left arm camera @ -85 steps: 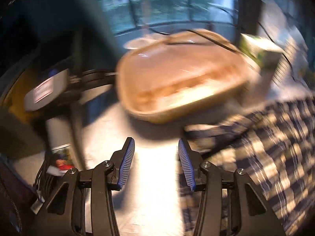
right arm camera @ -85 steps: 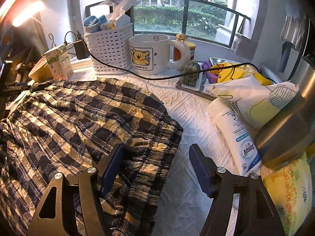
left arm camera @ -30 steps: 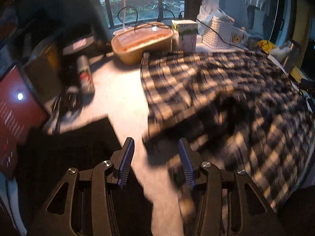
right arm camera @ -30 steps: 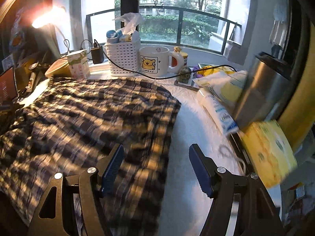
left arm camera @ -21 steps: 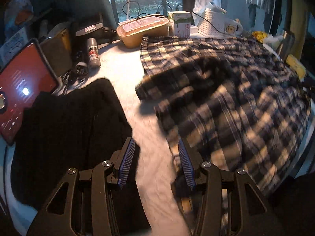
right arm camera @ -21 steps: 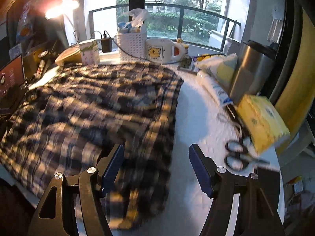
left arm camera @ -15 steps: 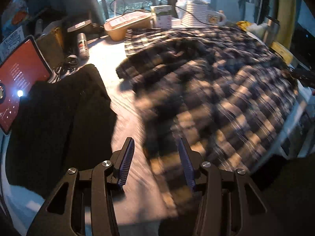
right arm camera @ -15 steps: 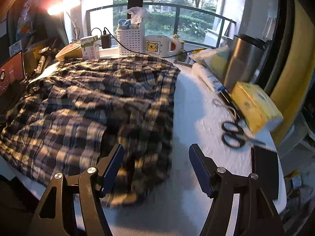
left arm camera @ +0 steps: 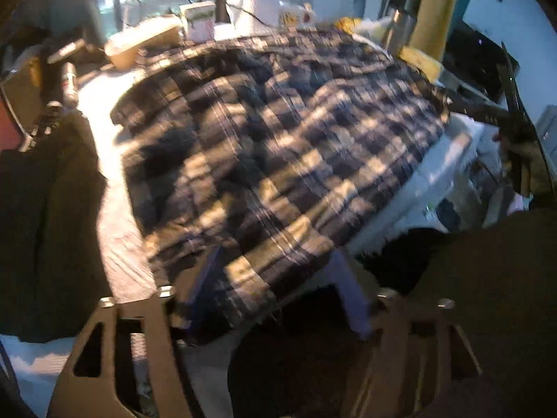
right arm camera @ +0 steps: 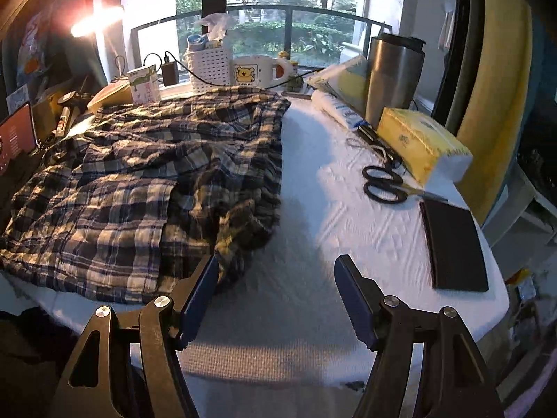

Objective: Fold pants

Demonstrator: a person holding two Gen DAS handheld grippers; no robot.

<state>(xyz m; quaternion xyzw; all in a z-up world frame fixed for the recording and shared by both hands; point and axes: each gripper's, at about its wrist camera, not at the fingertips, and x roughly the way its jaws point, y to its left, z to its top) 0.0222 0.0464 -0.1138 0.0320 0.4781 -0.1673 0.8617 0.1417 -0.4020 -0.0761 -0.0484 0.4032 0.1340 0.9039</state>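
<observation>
Two claws hung over the near edge of the worktop (right arm camera: 313,216), both angled down at it. The right claw (right arm camera: 276,299) stood spread with nothing between its blue pads; its left pad was just beside the near corner of the plaid pants (right arm camera: 146,181), whether touching I could not tell, and its right pad was over bare white cloth. The left claw (left arm camera: 275,289), blurred in its own view, had just been opening and stood spread too, the near hem of the pants (left arm camera: 278,146) lying between its fingers, with no pad seen pressing on the fabric. The pants lay rumpled and spread across the left and middle of the worktop, their near edge hanging slightly over the front. A dark garment (left arm camera: 45,209) lay beside them to the left in the left wrist view. To the right of the pants, well apart, lay a black flat case (right arm camera: 452,247), then black-handled scissors (right arm camera: 383,184), a yellow tissue pack (right arm camera: 421,142) and a steel tumbler (right arm camera: 393,73). Along the far edge by the window stood a bear mug (right arm camera: 254,73), a white basket (right arm camera: 209,66) and a small carton (right arm camera: 144,85), which touched the far end of the pants.
</observation>
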